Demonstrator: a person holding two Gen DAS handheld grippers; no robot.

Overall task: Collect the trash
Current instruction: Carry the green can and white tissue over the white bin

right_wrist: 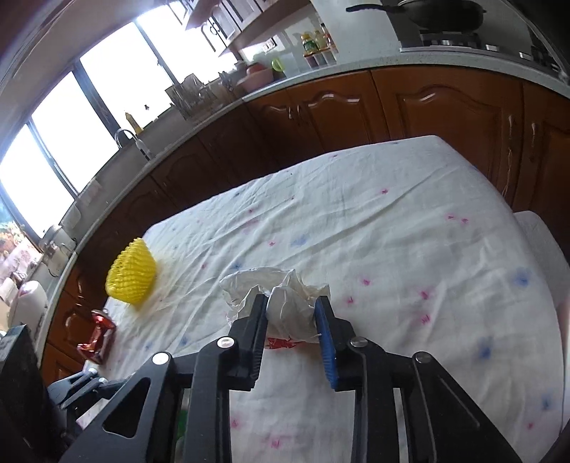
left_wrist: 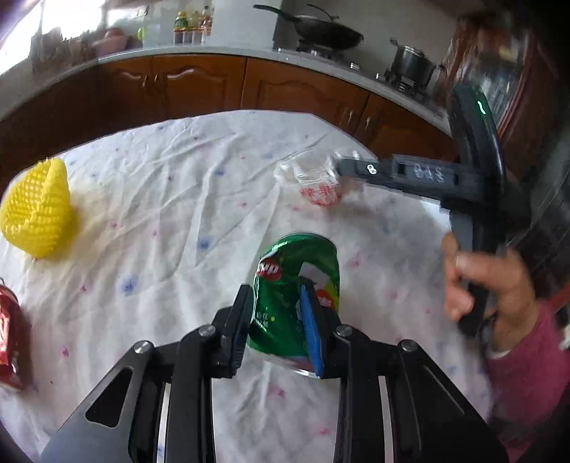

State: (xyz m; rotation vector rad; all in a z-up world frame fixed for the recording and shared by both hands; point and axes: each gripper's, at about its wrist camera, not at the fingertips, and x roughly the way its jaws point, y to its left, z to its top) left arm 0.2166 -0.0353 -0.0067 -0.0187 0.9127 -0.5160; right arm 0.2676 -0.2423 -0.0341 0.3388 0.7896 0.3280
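My left gripper point(left_wrist: 276, 295) is shut on a crushed green soda can point(left_wrist: 297, 281), held above the white tablecloth point(left_wrist: 178, 199). My right gripper point(right_wrist: 290, 302) is shut on a crumpled clear plastic bag with red print point(right_wrist: 281, 302); in the left wrist view that gripper point(left_wrist: 338, 167) holds the bag point(left_wrist: 310, 174) at the far right of the table. A yellow foam fruit net point(left_wrist: 37, 210) lies at the left; it also shows in the right wrist view point(right_wrist: 131, 281). A crushed red can point(left_wrist: 9, 342) lies at the left edge, also in the right wrist view point(right_wrist: 98, 331).
The table point(right_wrist: 392, 231) stands in a kitchen with brown cabinets point(left_wrist: 199, 85) behind it. A counter carries bottles point(left_wrist: 192, 25), a wok point(left_wrist: 327, 32) and a steel pot point(left_wrist: 411, 62). A person's hand in a pink sleeve point(left_wrist: 498, 285) holds the right gripper's handle.
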